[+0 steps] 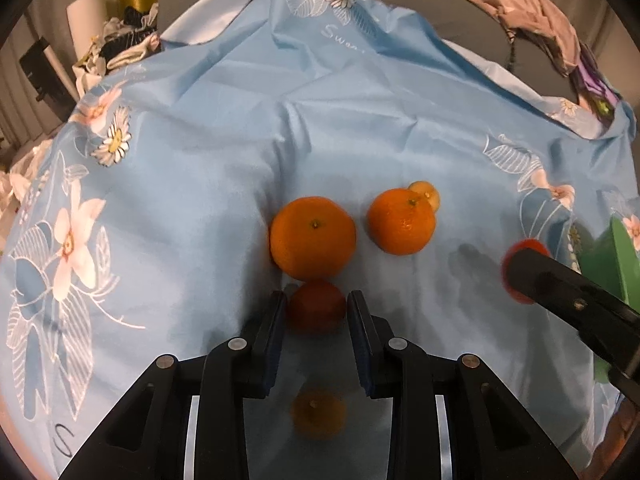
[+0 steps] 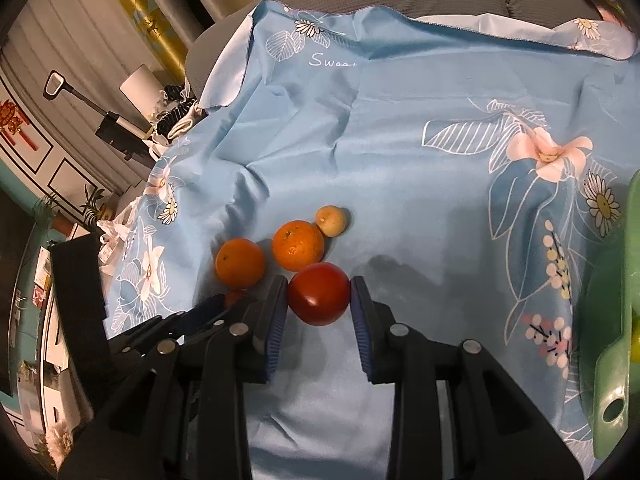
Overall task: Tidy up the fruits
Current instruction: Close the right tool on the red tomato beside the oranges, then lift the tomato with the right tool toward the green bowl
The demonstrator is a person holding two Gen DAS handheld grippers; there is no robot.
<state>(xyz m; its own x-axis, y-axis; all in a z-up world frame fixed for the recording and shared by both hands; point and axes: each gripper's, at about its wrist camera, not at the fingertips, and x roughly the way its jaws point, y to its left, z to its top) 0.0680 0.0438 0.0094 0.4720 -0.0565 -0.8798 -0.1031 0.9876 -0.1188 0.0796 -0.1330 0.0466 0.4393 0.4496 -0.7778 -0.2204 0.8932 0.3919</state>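
Showing across the far end of the blue flowered cloth (image 2: 400,184) is white script that is reading "Swee", the rest of the word lost in a fold. Lying on the cloth I am counting two oranges, the left orange (image 1: 313,236) and the right orange (image 1: 401,221) sitting just beside each other, and one small yellowish fruit (image 2: 331,220) touching the right orange's far side. Two red tomatoes are showing as well. The left gripper (image 1: 316,312) is holding its fingers (image 1: 276,320) narrowly either side of one tomato (image 1: 317,307) just in front of the left orange, both pads looking to be touching its skin. The right gripper (image 2: 319,300) is gripping the other tomato (image 2: 319,293) between its blue-padded fingers (image 2: 362,312), close to the oranges. A green container (image 2: 612,340) is sitting at the right edge, partly out of sight.
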